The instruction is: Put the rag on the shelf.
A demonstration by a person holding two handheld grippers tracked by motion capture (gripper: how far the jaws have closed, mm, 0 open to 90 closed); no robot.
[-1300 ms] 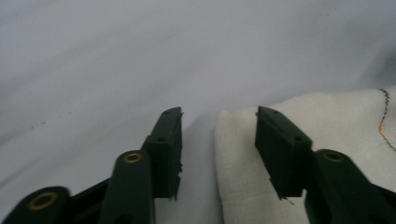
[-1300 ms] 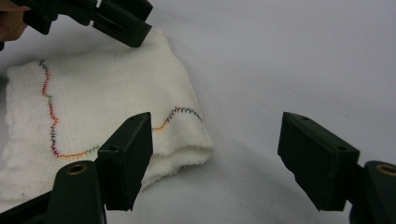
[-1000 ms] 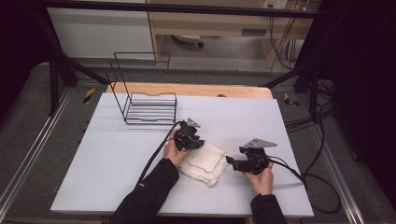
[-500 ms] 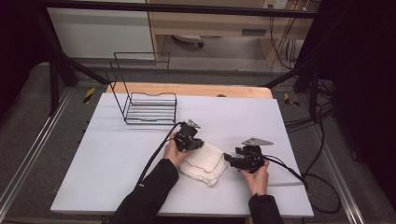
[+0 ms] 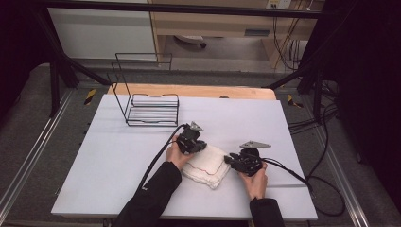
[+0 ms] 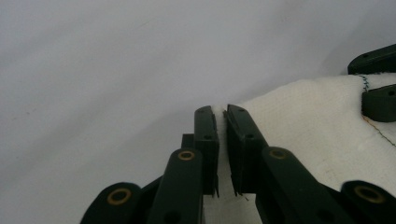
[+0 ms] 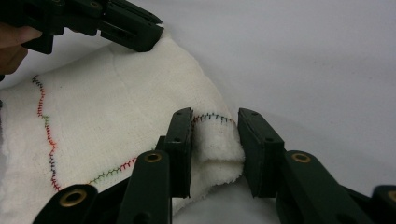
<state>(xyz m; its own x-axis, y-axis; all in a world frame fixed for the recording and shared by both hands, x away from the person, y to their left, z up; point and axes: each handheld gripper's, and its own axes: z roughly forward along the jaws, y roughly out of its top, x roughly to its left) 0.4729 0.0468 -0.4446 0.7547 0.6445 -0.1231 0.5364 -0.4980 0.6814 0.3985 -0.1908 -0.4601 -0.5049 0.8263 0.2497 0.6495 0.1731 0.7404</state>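
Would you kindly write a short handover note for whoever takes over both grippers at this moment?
Left gripper: shut on a corner of the white cloth.
Right gripper: jaws have just been closing around a folded, stitched corner of the cloth; they bracket it, and a gap shows on the right side.
Cloth lies folded on the white table, near its front; wire rack stands at the back left, nothing in it.
Done: both corners reached.
Left: probably finish the right grip, then lift or fold.
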